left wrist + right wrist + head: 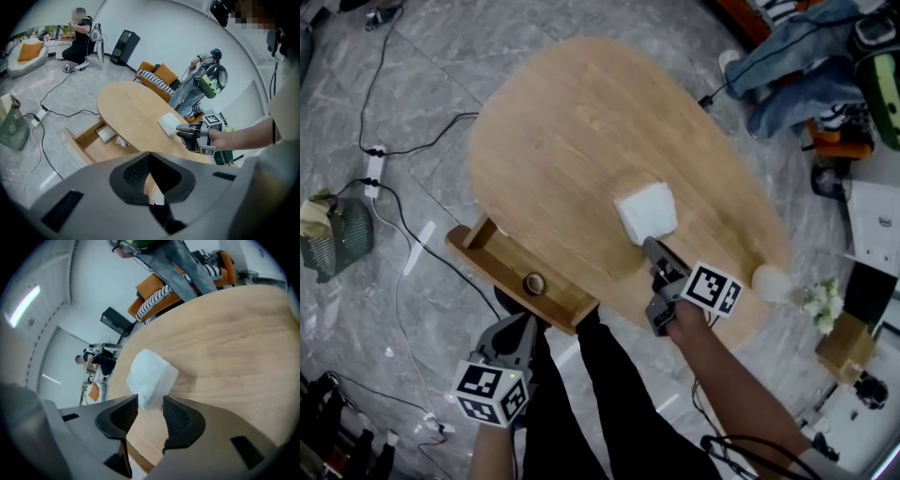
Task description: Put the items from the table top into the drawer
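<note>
R gripper (pixel 652 249) released: jaws wide, near corner of white soft pack (pixel 647 211) between the tips, pads not pressing. Pack lies flat on oval wooden table (pixel 572 141), approx 4 o'clock from centre. Open drawer (pixel 484 255) at table's 7 o'clock edge, small roll (pixel 534 282) inside. L gripper (pixel 523 328) at its 6 o'clock looks clenched, empty.

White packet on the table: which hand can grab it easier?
Right. The right gripper has open jaws aimed at the white packet just ahead. The left gripper hangs off the table, beside the open drawer.
</note>
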